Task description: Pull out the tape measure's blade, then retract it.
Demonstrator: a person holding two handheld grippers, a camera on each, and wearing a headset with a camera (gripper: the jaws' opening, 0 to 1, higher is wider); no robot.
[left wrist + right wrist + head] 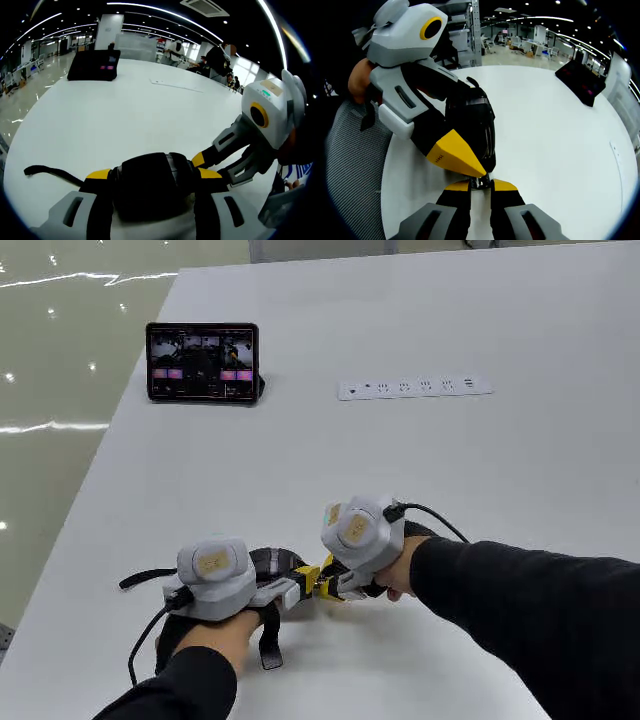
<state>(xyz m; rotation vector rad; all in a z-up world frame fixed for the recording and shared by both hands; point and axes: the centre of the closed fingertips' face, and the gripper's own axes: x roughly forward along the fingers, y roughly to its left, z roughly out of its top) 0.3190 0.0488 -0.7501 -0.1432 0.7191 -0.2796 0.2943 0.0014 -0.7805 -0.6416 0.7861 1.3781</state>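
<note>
In the head view, low and left of centre, the left gripper (295, 580) has its jaws clamped across the black tape measure (272, 562), which sits on the white table (420, 460). From the left gripper view I see the case (152, 185) filling the lower middle of the frame, squeezed between the two yellow-tipped jaws, with a black strap (47, 172) trailing off it to the left across the tabletop. The right gripper (328, 585) meets it nose to nose from the right of the frame. In the right gripper view its jaws are drawn almost together at the bottom centre, pinching the small metal blade tip (481, 181) just at the mouth of the case (472, 122); I see no length of blade drawn out between them. The left gripper's yellow fingertip (455, 152) lies against the case just above that pinch. Toward the upper left of the head view a tablet (203, 362) stands lit, and a white power strip (415, 388) lies flat to its right, both well apart from the grippers.
</note>
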